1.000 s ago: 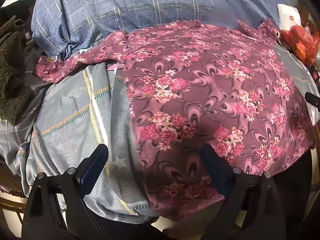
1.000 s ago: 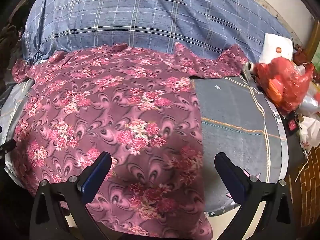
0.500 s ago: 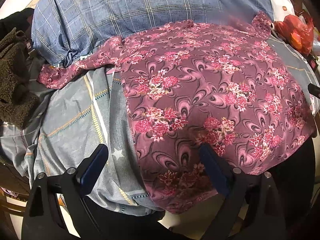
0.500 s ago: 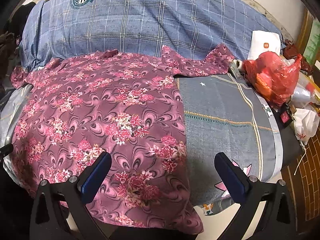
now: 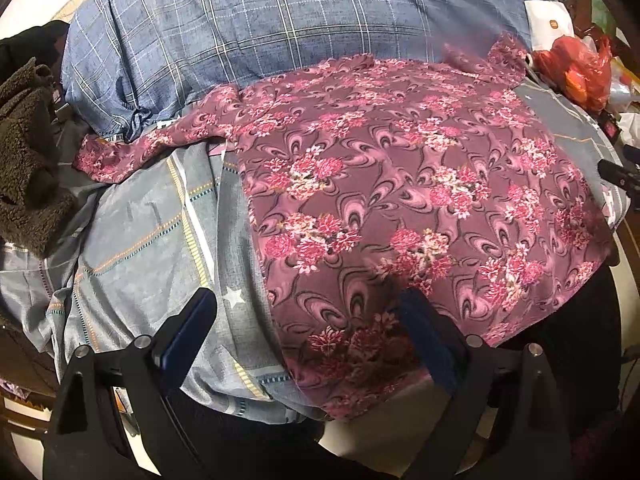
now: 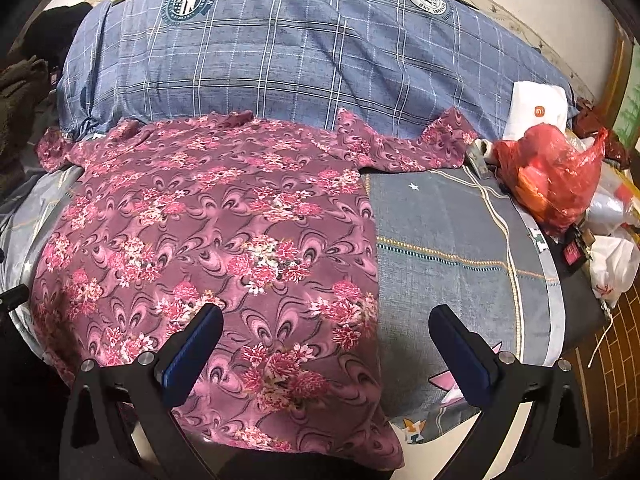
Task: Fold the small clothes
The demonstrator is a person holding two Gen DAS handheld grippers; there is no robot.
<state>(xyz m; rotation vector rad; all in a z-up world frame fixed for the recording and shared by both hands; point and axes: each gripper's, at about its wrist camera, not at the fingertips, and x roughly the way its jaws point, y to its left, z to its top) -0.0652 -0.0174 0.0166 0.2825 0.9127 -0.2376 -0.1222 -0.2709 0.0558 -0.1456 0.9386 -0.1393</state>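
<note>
Now the floral shirt (image 5: 400,184) lies spread flat on the grey bedsheet (image 5: 140,240), sleeves out to either side, its collar end up against the blue plaid quilt (image 6: 300,52) and its hem draped over the near edge of the bed. Left gripper (image 5: 308,328) hangs over the shirt's left hem corner, jaws wide apart, nothing held. Right gripper (image 6: 326,340) sits over the right side seam, equally spread and empty. A red plastic bag (image 6: 556,176) rests off to the right, beside a white box (image 6: 536,110).
</note>
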